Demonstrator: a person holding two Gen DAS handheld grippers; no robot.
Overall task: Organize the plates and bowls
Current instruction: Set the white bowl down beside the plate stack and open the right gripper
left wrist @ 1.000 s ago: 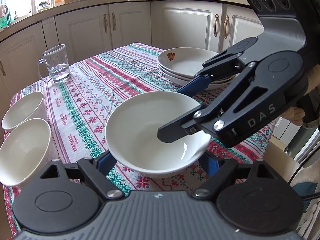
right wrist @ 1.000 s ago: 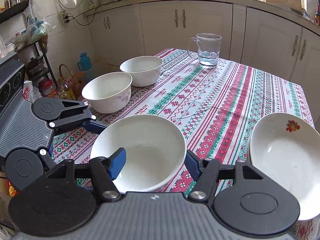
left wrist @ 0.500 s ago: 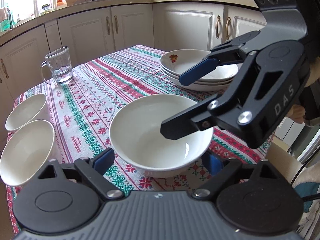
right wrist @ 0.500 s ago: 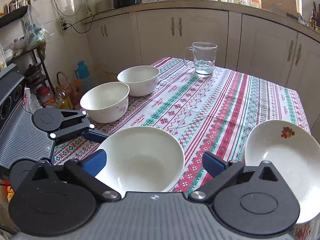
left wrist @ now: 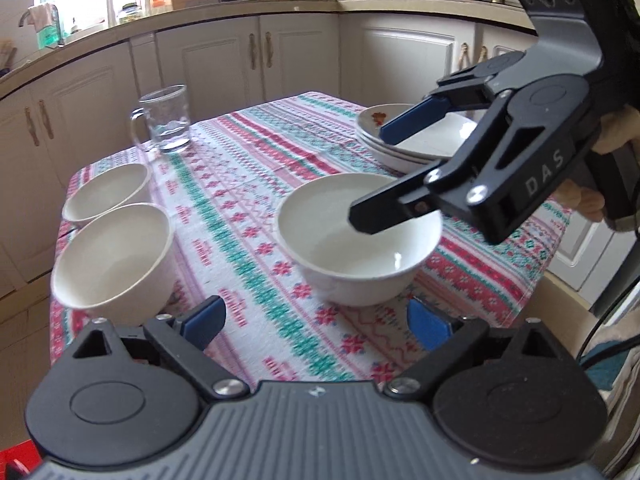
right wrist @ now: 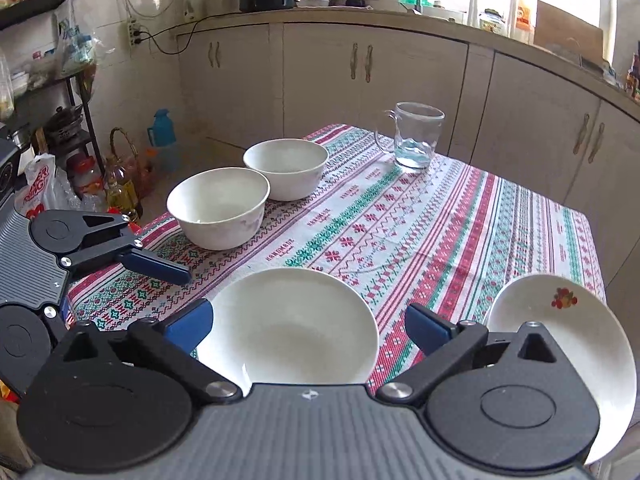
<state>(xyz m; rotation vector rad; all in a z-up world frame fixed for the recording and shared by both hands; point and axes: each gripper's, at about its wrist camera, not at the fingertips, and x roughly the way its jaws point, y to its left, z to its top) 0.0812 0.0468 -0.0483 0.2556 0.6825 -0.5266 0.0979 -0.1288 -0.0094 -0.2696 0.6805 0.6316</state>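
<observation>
A wide white bowl (left wrist: 360, 240) (right wrist: 288, 328) sits on the patterned tablecloth (left wrist: 240, 220) near the table's front edge. Two deeper white bowls (left wrist: 114, 260) (left wrist: 106, 192) stand side by side at the left; they also show in the right wrist view (right wrist: 218, 208) (right wrist: 286, 168). A stack of white plates with a flower mark (left wrist: 416, 140) (right wrist: 568, 344) sits at the right. My left gripper (left wrist: 316, 320) is open and empty, just short of the wide bowl. My right gripper (right wrist: 308, 326) is open and empty, above the wide bowl; it also shows in the left wrist view (left wrist: 384, 172).
A glass mug (left wrist: 166, 120) (right wrist: 416, 136) with a little water stands at the table's far side. White kitchen cabinets (left wrist: 224, 64) run behind the table. A shelf, bottles and a basket (right wrist: 120, 160) crowd the floor to the left of the table.
Both grippers opened wider and pulled back and up from the wide bowl, which stays on the cloth. The right gripper's fingers no longer flank the bowl's rim.
</observation>
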